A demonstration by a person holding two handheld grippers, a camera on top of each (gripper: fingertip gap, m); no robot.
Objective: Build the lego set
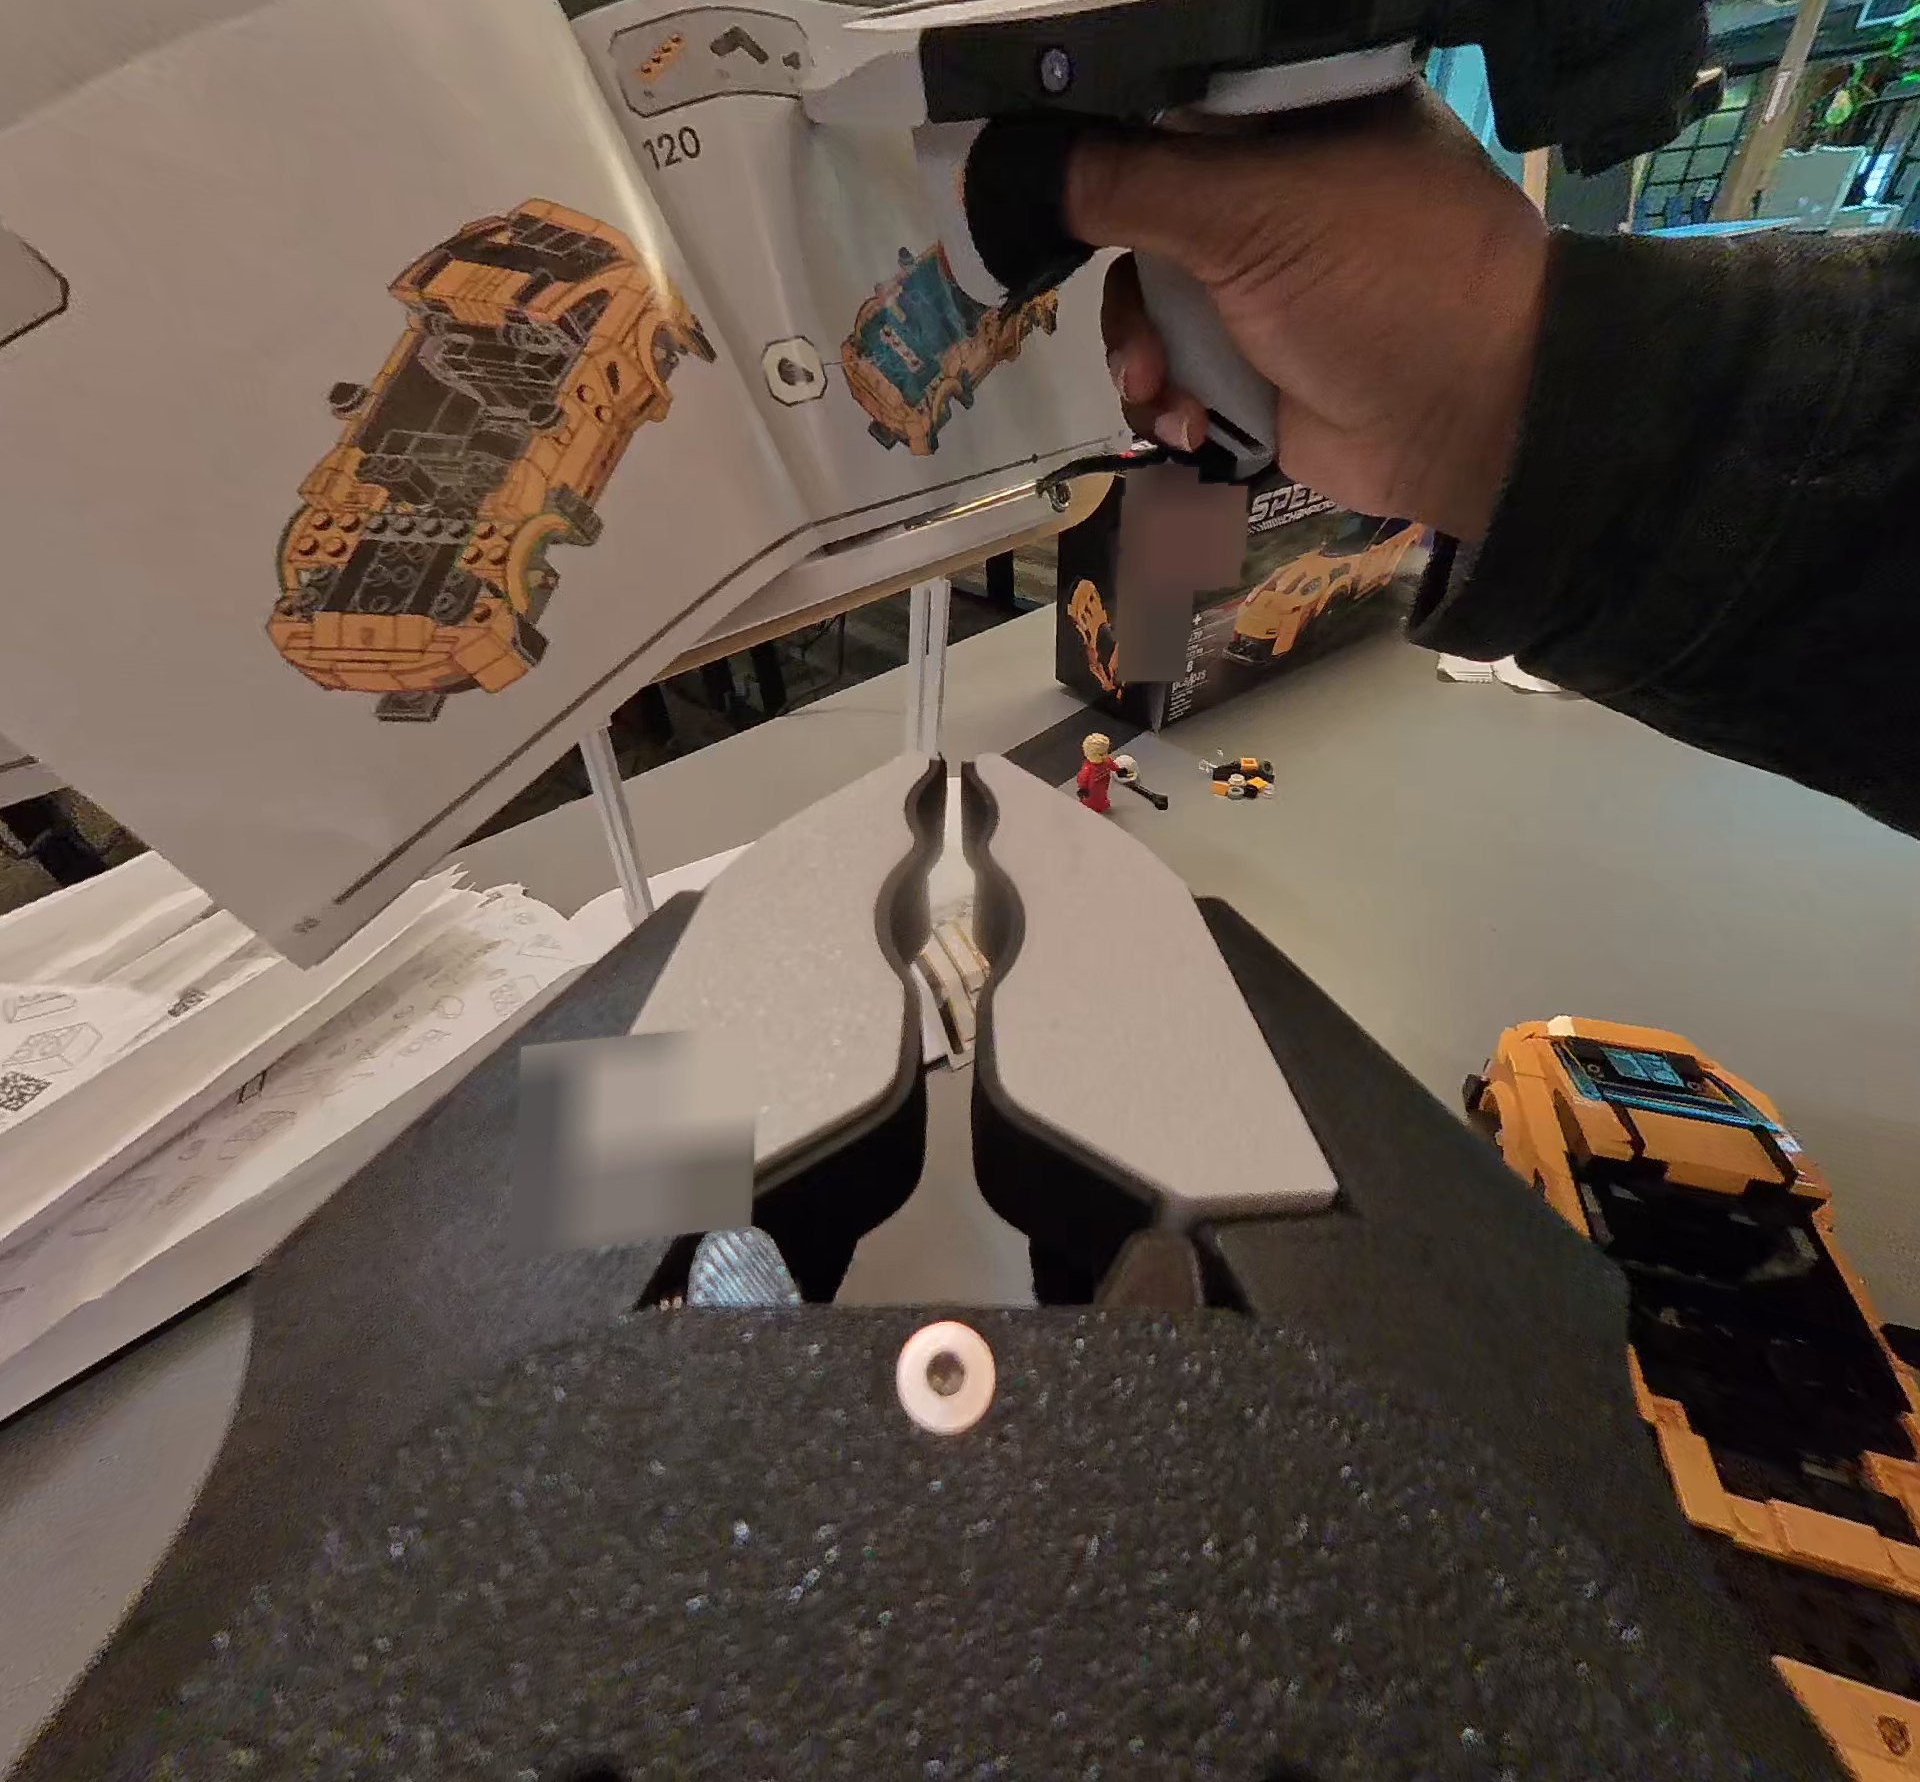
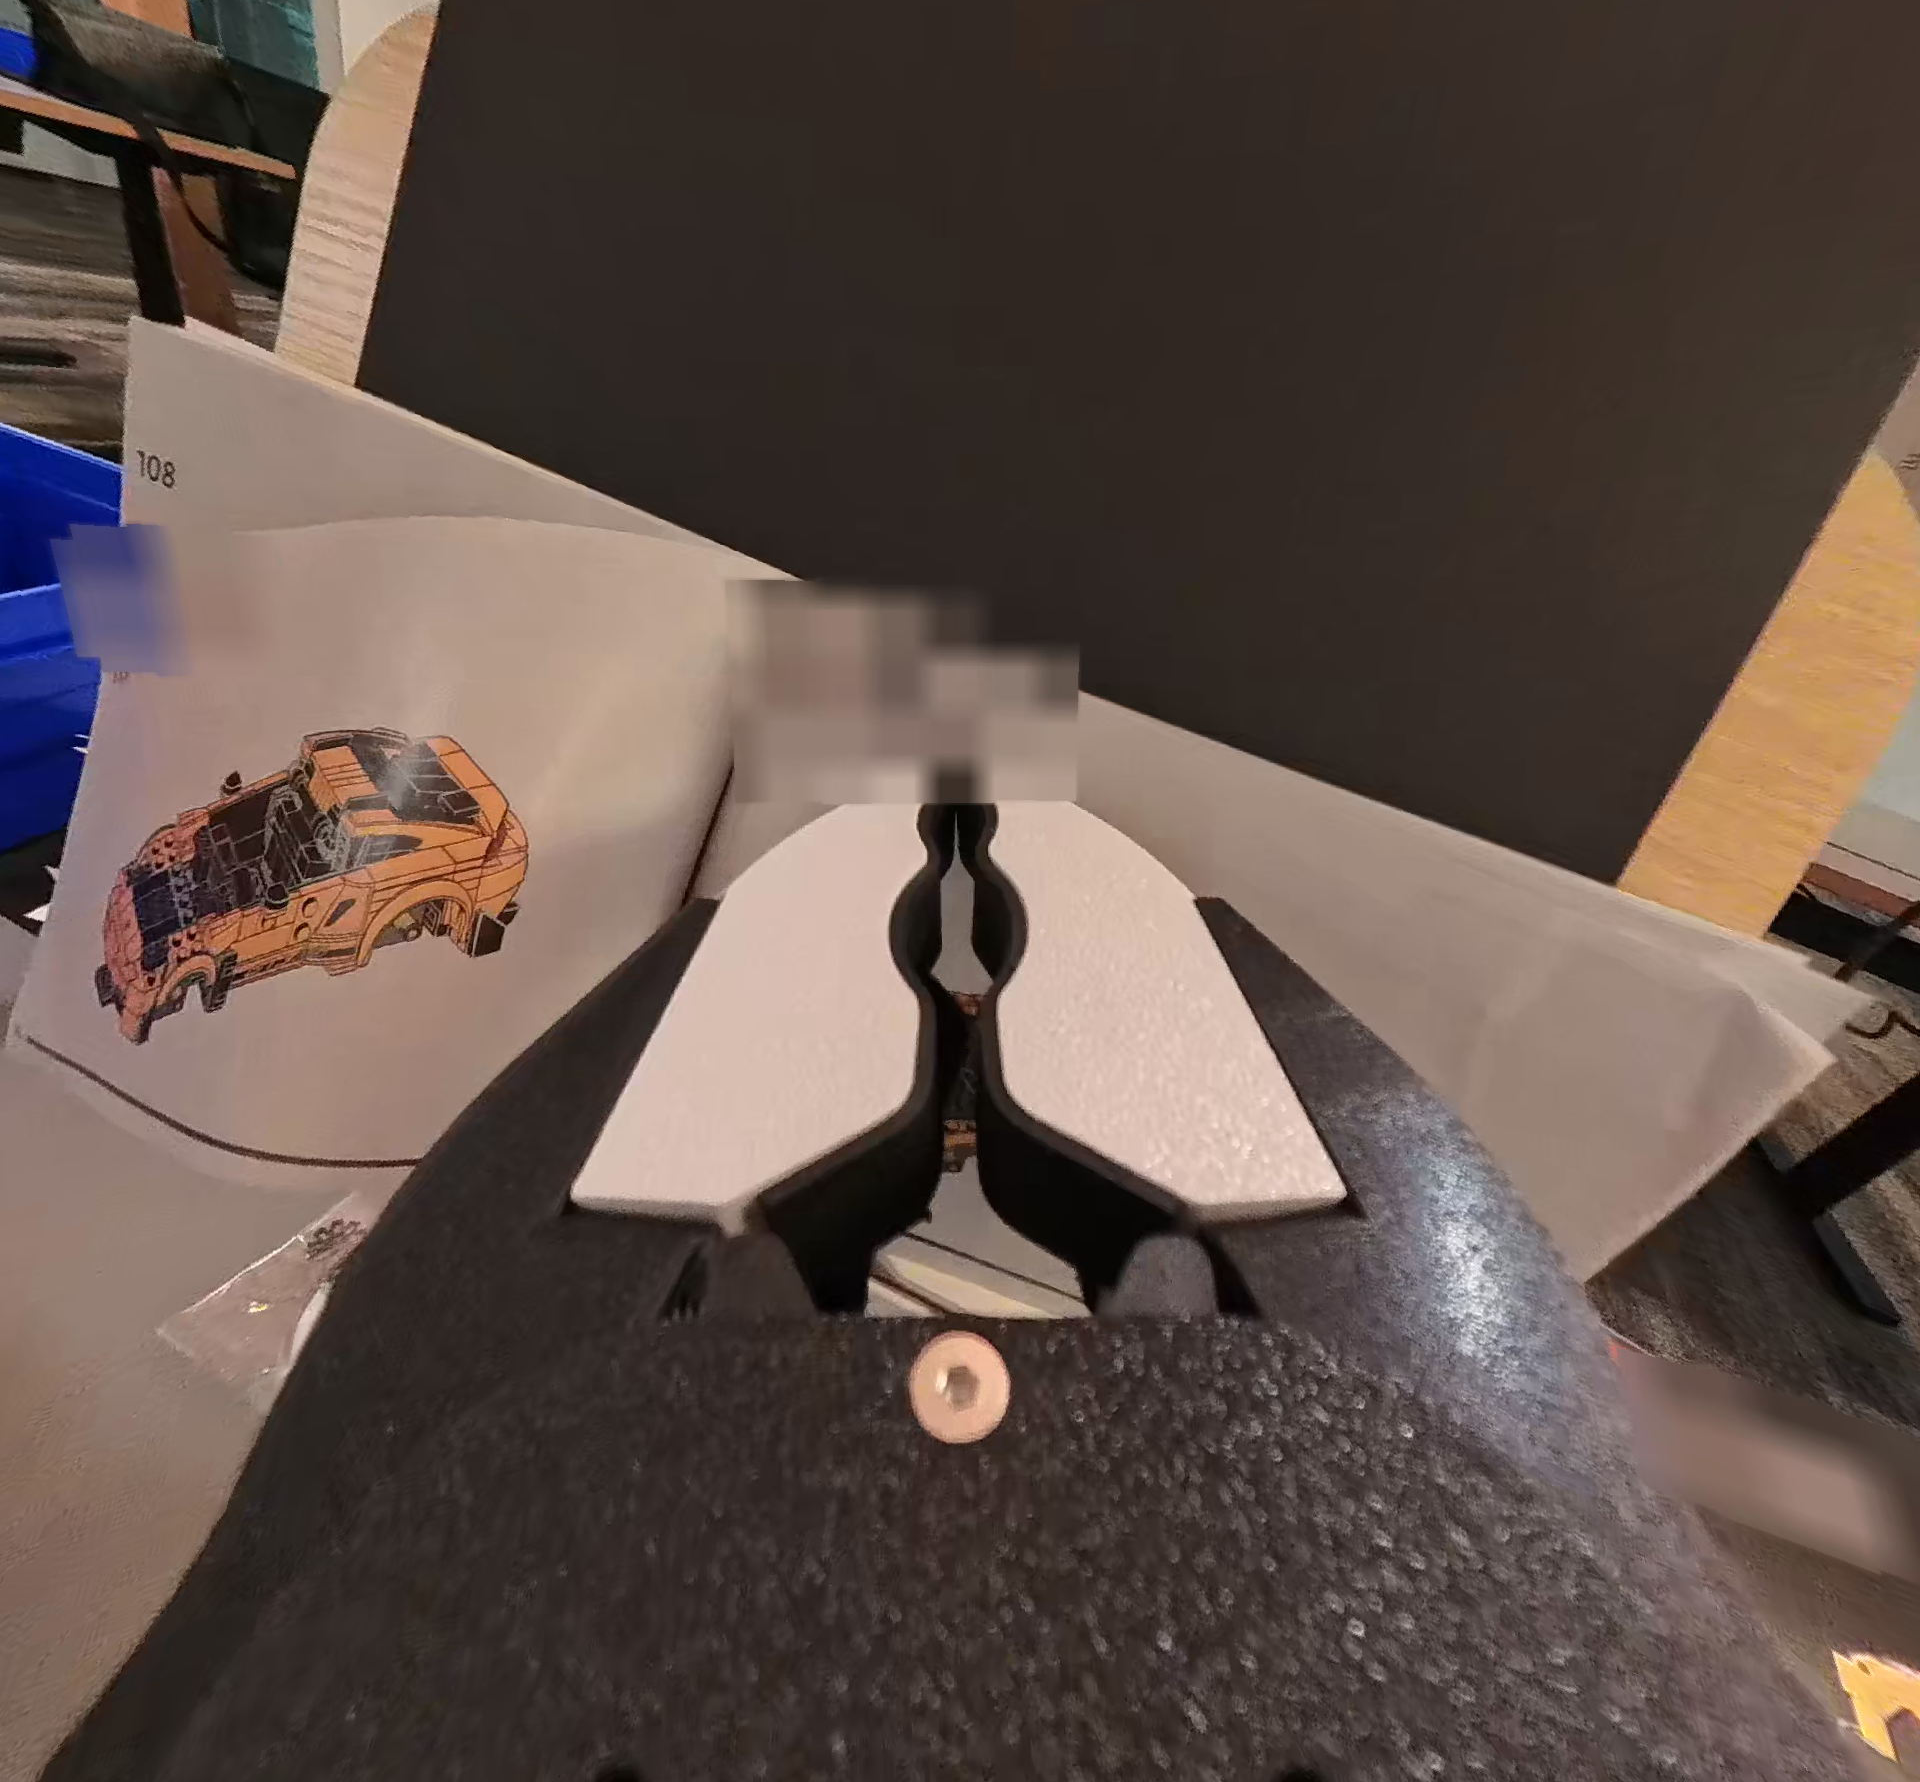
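Observation:
The instruction booklet (image 1: 436, 174) stands open on a raised stand, showing drawings of an orange car. My right gripper (image 2: 954, 810), held by a hand (image 1: 1299, 309), is shut at the top edge of the booklet's right page (image 1: 748, 205), which bulges toward its tips. In the left wrist view that gripper (image 1: 862, 20) sits at the top. My left gripper (image 1: 954, 771) hangs over the grey table (image 1: 1455, 901) with its fingers together and nothing between them. The partly built orange and black car (image 1: 1704, 1244) lies on the table to its right.
A red minifigure (image 1: 1099, 774) and a small pile of loose parts (image 1: 1242, 778) lie ahead, with the set's box (image 1: 1299, 589) behind them. A stack of printed sheets (image 1: 208, 1057) lies at the left. A blue bin (image 2: 42, 589) and a dark board (image 2: 1143, 278) stand behind the booklet. The grippers' ends are close to 20 cm from one another.

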